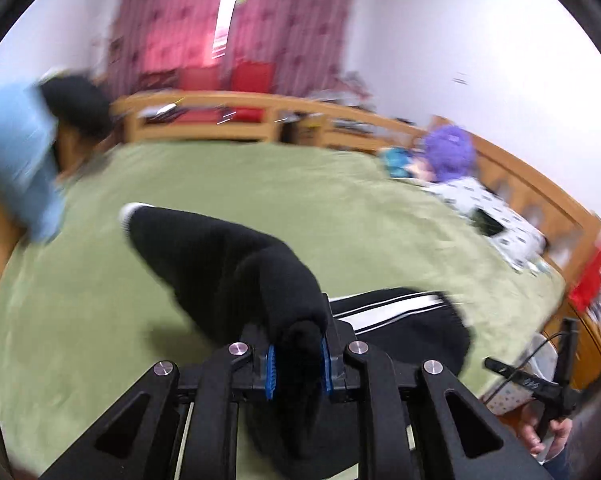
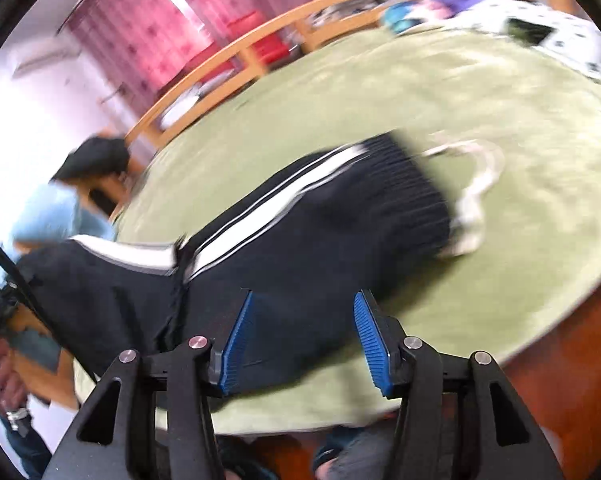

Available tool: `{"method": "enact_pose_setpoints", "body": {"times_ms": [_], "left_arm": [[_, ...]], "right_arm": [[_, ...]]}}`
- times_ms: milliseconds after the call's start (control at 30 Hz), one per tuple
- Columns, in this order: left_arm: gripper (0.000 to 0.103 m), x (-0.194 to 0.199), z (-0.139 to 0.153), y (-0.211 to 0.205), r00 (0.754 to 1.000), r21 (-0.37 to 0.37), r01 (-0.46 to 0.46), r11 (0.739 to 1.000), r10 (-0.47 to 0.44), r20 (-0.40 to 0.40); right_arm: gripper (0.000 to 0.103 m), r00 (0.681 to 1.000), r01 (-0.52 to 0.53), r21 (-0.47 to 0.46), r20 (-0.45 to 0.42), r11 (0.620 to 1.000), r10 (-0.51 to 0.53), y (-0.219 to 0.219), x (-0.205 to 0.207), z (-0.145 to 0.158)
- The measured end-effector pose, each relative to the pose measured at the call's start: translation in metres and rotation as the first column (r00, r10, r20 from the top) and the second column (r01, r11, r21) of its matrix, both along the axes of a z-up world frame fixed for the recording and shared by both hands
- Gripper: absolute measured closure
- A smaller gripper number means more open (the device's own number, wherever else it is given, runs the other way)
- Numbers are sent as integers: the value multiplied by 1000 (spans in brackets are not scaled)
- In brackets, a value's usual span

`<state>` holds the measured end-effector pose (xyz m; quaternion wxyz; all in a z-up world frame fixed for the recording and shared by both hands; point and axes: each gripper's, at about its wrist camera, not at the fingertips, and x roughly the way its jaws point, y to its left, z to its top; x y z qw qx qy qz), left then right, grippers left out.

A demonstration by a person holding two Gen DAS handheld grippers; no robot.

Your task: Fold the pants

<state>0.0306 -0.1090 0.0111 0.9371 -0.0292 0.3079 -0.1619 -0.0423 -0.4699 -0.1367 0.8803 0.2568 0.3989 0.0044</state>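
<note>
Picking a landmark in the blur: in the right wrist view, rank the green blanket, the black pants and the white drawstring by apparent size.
1. green blanket, fills most of the frame.
2. black pants, though closer to the camera, which inflates them.
3. white drawstring, a thin loop.

Both shots were smeared with motion blur; the pants (image 2: 300, 240) hid the left gripper (image 1: 298, 360) pads' inner faces, and that white drawstring (image 2: 476, 192) was just a streak.
</note>
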Motion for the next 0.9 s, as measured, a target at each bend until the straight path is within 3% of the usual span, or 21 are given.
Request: {"method": "enact_pose_setpoints", "body": {"times_ms": [167, 233, 267, 333, 400, 500, 667, 800, 900], "left_arm": [[88, 6, 13, -136, 975, 3, 222, 975, -222, 0], [86, 13, -5, -194, 948, 5, 316, 949, -315, -40], [80, 16, -15, -215, 936, 3, 348, 937, -348, -58], [75, 20, -35, -236, 923, -23, 365, 931, -365, -120], [72, 20, -45, -235, 915, -72, 366, 928, -373, -153], [56, 20, -54, -210, 933, -89, 311, 946, -322, -163], [47, 35, -85, -138, 970, -45, 112, 993, -119, -214], [47, 51, -129, -82, 947, -22, -26, 999, 18, -319], [47, 61, -163, -55, 914, -94, -76, 993, 31, -405]], "right_arm": [[52, 993, 115, -29, -35, 993, -116, -72, -37, -1], [52, 987, 150, -25, -53, 988, -151, -90, -50, -6], [52, 984, 163, -31, -65, 986, -165, -90, -51, -11], [52, 978, 184, -37, -88, 982, -186, -105, -57, -19], [52, 978, 181, -29, -95, 983, -183, -107, -58, -24], [52, 983, 166, -25, -70, 986, -167, -112, -51, -18], [51, 996, 85, -19, 7, 996, -85, -104, -3, -4], [45, 998, -24, -38, 54, 999, 27, -85, 57, 2], [40, 996, -92, -14, 11, 996, 92, -79, 98, -17]]}}
